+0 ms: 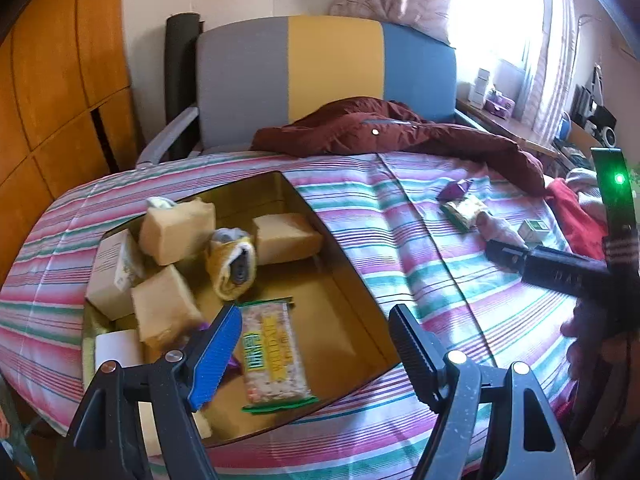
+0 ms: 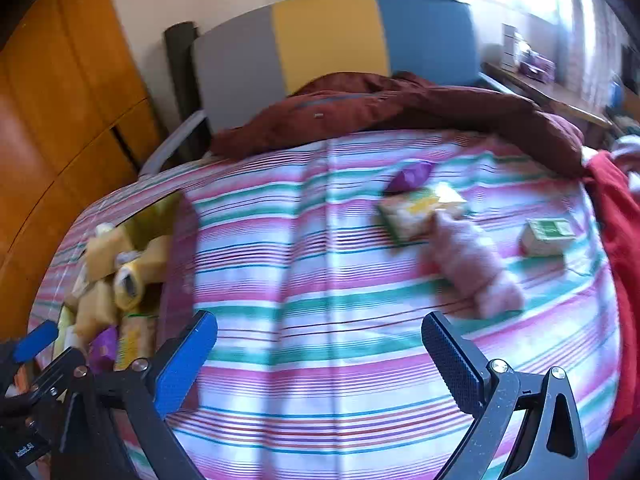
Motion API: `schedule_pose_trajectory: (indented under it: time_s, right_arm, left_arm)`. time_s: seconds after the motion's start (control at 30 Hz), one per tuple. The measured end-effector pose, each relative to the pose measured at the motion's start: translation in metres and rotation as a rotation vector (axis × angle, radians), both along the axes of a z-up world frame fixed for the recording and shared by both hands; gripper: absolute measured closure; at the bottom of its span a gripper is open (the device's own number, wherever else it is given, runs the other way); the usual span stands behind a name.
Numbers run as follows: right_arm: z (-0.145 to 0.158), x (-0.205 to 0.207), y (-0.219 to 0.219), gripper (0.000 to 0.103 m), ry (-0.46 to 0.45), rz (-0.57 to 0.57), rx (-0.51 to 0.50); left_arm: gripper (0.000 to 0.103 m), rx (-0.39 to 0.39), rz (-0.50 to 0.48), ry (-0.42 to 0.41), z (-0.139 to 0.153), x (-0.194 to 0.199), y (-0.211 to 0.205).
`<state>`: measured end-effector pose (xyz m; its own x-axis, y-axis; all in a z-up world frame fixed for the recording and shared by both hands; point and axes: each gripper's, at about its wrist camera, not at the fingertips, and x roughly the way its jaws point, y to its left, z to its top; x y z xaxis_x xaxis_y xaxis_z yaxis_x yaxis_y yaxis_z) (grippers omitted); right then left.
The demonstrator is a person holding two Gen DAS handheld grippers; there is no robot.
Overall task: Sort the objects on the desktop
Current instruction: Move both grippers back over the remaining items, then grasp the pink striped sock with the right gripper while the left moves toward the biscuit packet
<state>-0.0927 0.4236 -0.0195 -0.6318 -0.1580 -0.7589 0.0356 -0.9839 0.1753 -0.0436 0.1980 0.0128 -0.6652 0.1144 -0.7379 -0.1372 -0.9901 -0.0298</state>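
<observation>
A gold-lined open box (image 1: 340, 320) sits on the striped cloth (image 2: 320, 360). It holds several tan packs, a rolled yellow sock (image 1: 234, 264), a white carton (image 1: 114, 268) and a snack bar (image 1: 272, 356). My left gripper (image 1: 316, 320) hangs open above the box's near end with nothing between its fingers. My right gripper (image 2: 320, 320) is open over bare cloth, short of the loose things: a pink fluffy item (image 2: 472, 268), a snack pack (image 2: 416, 210), a purple packet (image 2: 410, 174) and a small green-and-white box (image 2: 548, 236). The right gripper's black body (image 1: 560, 268) also shows in the left wrist view.
A maroon jacket (image 1: 380, 128) lies along the far edge, in front of a chair (image 1: 328, 72) with a grey, yellow and blue back. Red cloth (image 2: 616, 216) is bunched at the right. A wooden wardrobe (image 1: 60, 80) stands on the left, and a cluttered shelf (image 1: 500, 108) by the window.
</observation>
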Motion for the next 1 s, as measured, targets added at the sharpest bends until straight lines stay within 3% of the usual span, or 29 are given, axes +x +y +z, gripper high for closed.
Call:
schedule_pose_trajectory:
  time_s: [0.27, 0.5, 0.83, 1.0]
  right_arm:
    - [0.004, -0.017, 0.063, 0.0, -0.02, -0.089, -0.009]
    - [-0.004, -0.048, 0.1, 0.0, -0.064, -0.119, 0.048]
    - [-0.025, -0.082, 0.106, 0.001, -0.089, -0.046, 0.071]
    - [-0.041, -0.095, 0.11, 0.011, -0.138, -0.028, 0.047]
  left_arm:
    - [0.026, -0.01, -0.051, -0.011, -0.001, -0.008, 0.022]
    - [0.026, -0.009, -0.082, -0.025, -0.003, -0.017, 0.038]
    - [0.026, 0.004, -0.12, -0.048, -0.002, -0.036, 0.06]
    - [0.026, 0.036, -0.141, -0.047, 0.004, -0.053, 0.073]
